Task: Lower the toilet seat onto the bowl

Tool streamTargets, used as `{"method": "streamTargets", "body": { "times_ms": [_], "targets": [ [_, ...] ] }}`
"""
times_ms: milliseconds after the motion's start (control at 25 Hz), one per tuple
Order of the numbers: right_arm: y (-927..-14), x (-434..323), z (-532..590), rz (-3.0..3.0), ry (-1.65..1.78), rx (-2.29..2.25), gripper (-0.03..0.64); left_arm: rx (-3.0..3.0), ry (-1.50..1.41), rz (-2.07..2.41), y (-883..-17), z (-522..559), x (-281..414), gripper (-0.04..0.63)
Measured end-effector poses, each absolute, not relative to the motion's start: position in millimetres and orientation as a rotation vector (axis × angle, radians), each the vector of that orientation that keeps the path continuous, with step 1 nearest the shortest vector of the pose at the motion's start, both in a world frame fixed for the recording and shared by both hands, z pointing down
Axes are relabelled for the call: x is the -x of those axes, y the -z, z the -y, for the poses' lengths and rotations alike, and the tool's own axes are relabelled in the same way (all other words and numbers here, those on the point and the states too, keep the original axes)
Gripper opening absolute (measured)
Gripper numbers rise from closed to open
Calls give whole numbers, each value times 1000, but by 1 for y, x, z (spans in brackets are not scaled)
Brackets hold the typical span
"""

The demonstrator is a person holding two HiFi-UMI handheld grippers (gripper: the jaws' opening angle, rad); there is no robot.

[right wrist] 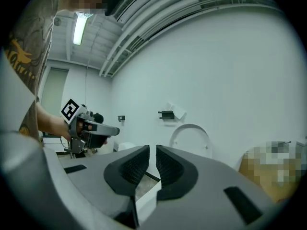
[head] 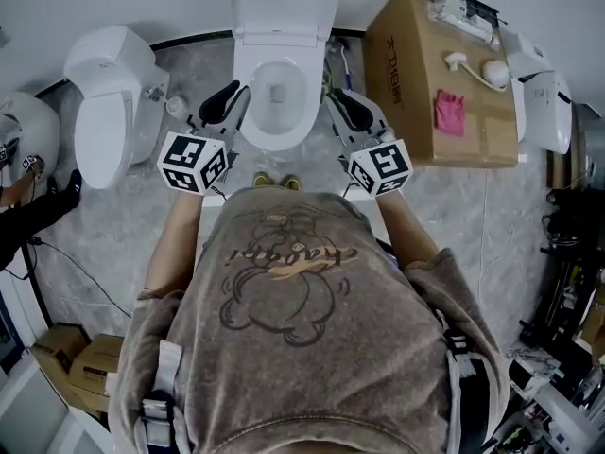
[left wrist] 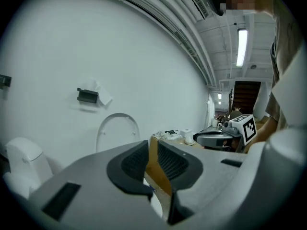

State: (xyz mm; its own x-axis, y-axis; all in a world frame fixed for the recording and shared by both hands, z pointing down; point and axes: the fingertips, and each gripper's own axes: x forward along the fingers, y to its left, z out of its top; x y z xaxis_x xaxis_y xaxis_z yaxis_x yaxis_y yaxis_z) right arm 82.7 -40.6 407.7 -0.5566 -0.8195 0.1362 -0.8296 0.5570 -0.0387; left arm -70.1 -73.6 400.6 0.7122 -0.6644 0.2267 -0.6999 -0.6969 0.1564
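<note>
**Toilet seat** (head: pixel 285 6): white, raised upright against the back wall behind the bowl. It shows as a pale arch in both gripper views.

**Bowl** (head: pixel 275 129): white, uncovered, rim bare, directly ahead of the person and between the two claws.

**Left claw** (head: pixel 230 100): held just beside the bowl's left rim, not touching it as far as can be seen. It is released, pads drawn close with a narrow slit between them, and nothing in the slit. Its marker cube (head: pixel 194 162) sits behind it.

**Right claw** (head: pixel 342 103): held just beside the bowl's right rim. It is released, with the same narrow slit between the pads and nothing gripped. Its marker cube (head: pixel 380 166) sits behind it.

**Second toilet** (head: pixel 106 112): white, lid closed, on the floor to the left of the first and apart from it.

**Cardboard box** (head: pixel 416 74): brown, standing right of the bowl. A pink cloth (head: pixel 450 112) and small white items lie on its top.

**Paper holder** (left wrist: pixel 88 96): dark, fixed to the white wall above the raised seat, with a white sheet hanging beside it.

**Floor** (head: pixel 492 225): grey, marble-patterned.
</note>
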Motion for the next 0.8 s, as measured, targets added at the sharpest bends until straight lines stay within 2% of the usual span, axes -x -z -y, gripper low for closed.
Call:
{"method": "streamTargets", "body": {
  "times_ms": [160, 800],
  "targets": [
    [-400, -91, 25, 2676, -121, -1529, 32, -2665, -176, 1194, -403, 59, 94, 14],
    [-446, -93, 10, 2599, -276, -1687, 28, -2542, -120, 1392, -450, 44, 138, 9]
  ]
}}
